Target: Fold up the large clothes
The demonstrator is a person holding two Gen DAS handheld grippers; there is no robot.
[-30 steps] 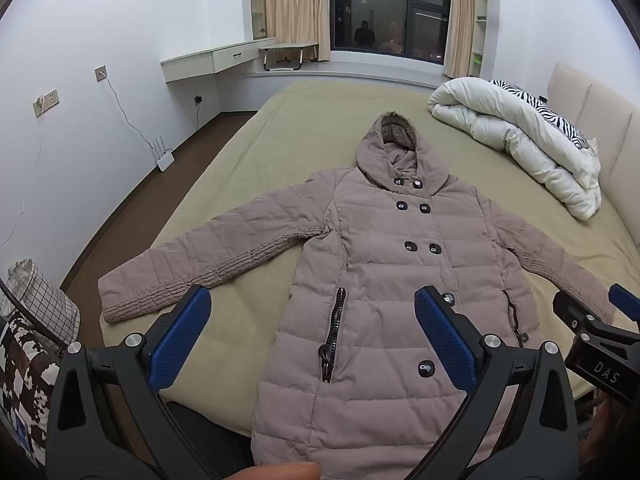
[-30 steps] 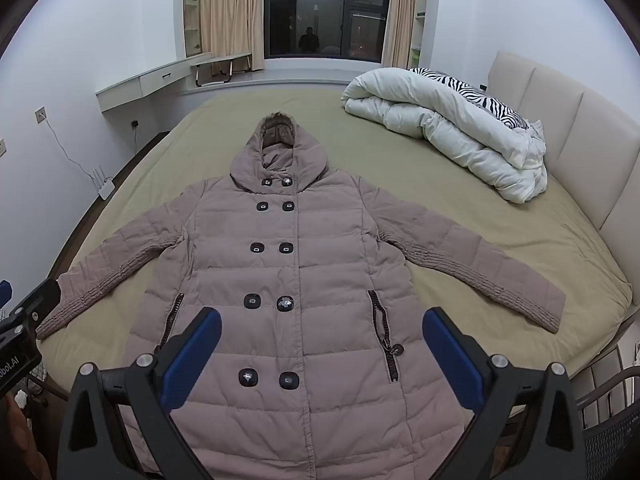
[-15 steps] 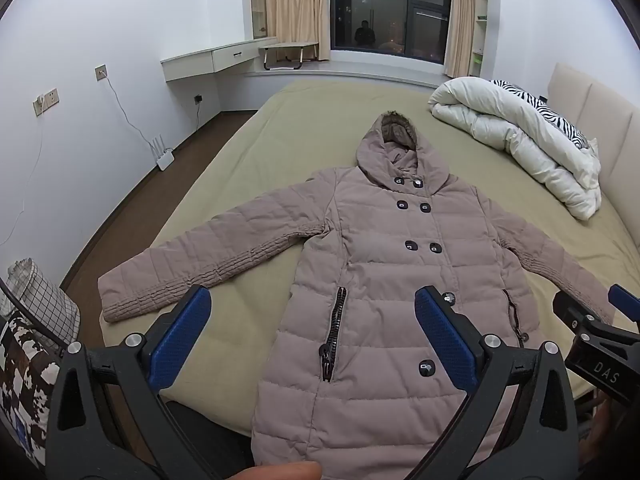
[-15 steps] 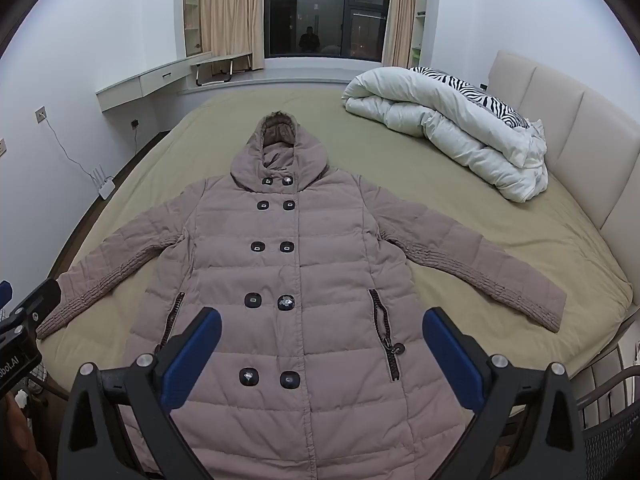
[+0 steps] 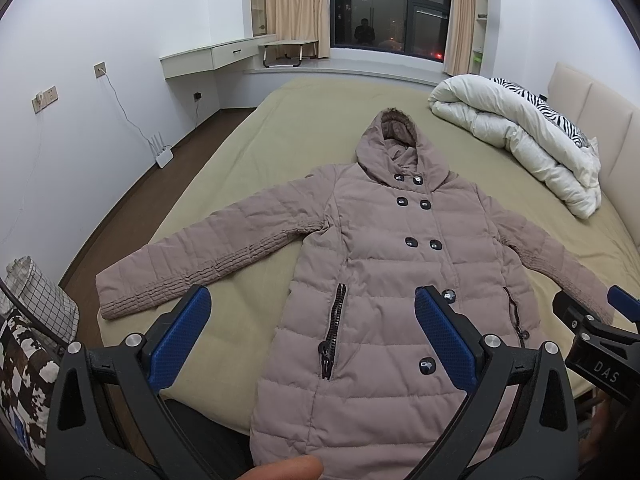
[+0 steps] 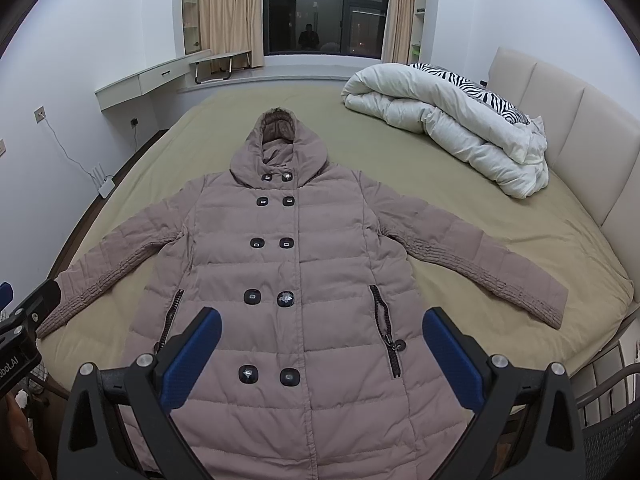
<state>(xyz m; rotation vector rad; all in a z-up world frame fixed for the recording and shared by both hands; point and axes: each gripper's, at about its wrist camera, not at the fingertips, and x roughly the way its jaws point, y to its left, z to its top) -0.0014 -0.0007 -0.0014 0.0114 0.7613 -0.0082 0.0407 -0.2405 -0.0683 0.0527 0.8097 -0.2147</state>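
the coat lay flat and face up on the bed, buttoned, hood toward the window, both sleeves spread out to the sides, its hem hanging over the near edge of the mattress. a rolled white duvet sat well apart from it near the headboard.

the left gripper was held above the near edge of the bed, aimed forward and slightly down over the coat's lower half. its jaws stood wide apart and held nothing; the blue pads framed the left pocket zip and the bare sheet beside it. a fingertip of the person showed at the bottom edge of the left wrist view.

the right gripper was held level with it, also above the coat's lower front, pointing toward the hood. its jaws were spread wide and empty, with the lowest pair of buttons between the pads.

each gripper showed at the edge of the other's view, side by side and apart, neither touching the coat.
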